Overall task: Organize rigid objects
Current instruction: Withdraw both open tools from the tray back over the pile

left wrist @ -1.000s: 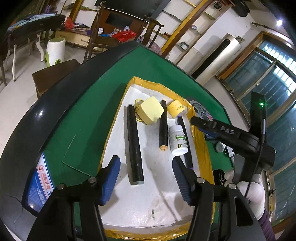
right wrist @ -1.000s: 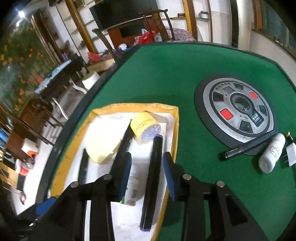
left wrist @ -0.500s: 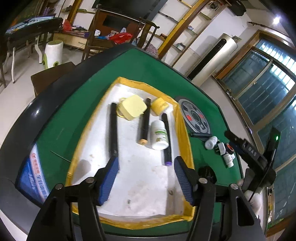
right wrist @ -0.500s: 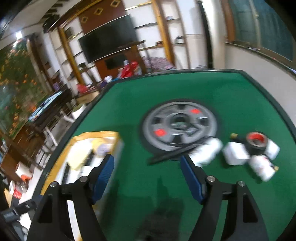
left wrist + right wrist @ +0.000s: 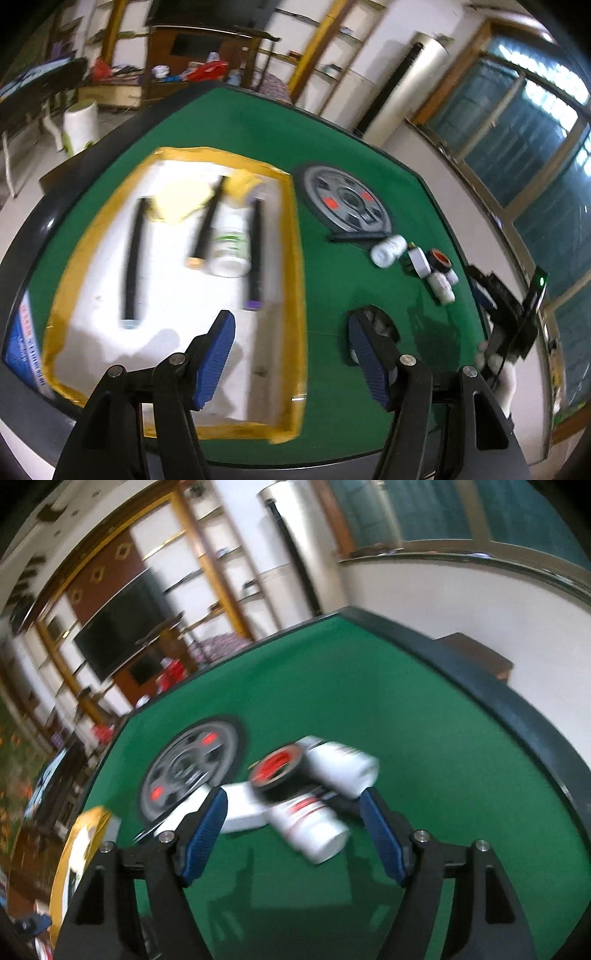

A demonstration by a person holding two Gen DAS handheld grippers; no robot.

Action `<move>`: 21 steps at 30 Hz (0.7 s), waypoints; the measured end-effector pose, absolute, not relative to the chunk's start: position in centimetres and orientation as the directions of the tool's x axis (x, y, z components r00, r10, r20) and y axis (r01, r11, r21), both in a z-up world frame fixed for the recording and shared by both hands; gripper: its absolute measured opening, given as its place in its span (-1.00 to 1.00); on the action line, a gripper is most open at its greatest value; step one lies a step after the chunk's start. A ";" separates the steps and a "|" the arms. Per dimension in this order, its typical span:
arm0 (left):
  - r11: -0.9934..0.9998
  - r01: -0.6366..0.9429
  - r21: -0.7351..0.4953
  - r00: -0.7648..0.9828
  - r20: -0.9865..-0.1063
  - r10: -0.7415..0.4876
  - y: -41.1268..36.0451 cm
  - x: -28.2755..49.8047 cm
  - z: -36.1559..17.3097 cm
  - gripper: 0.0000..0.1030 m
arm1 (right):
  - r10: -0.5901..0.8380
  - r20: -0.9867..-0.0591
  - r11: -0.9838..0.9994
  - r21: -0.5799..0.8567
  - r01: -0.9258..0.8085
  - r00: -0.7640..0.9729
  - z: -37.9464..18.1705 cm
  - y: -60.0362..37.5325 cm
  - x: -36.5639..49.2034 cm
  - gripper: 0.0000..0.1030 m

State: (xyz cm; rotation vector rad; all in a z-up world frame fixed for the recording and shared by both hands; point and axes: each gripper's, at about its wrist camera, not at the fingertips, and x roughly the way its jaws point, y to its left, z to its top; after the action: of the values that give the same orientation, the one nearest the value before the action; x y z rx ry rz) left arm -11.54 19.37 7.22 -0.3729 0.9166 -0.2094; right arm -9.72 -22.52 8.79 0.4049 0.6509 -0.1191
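tray: white mat with a yellow border, left part of the green table. My sorted pile.
done, tray, left to right: long black tube, yellow box, shorter black stick, yellow tape roll, white bottle with green label, black pen with purple end. All lying flat, roughly side by side. Picture is blurred, so no finer detail.
left gripper: jaws apart, nothing between the pads. Hovers over the tray's right border, near edge.
table hub: grey round panel with red buttons, fixed part of the table, not mine to move.
left to do, on the felt right of the hub: black marker, white bottle, white plug block, black tape roll with red core, two more white bottles, the nearest red-labelled, the other behind it. All bunched, touching or nearly so.
right gripper: jaws spread, empty, pads either side of the cluster but pressing on nothing. Red-labelled bottle sits nearest the gap.
progress: my estimate, about half. Six in the tray, six loose.
next: likely that nearest bottle. Risk: neighbours crowd it, so closing could knock the tape roll or the plug block.
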 end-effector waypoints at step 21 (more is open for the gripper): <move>0.922 0.378 -0.081 0.478 -0.836 -0.269 -1.1 -0.9 5.6 0.31 | -0.018 -0.615 0.827 0.433 0.357 0.788 6.6 -30.3 -6.7 0.51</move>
State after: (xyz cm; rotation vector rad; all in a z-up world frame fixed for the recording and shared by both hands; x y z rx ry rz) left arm -0.95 -1.06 5.57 0.1206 0.9968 -0.3965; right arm -6.74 -30.28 6.63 0.5679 0.6368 -0.2145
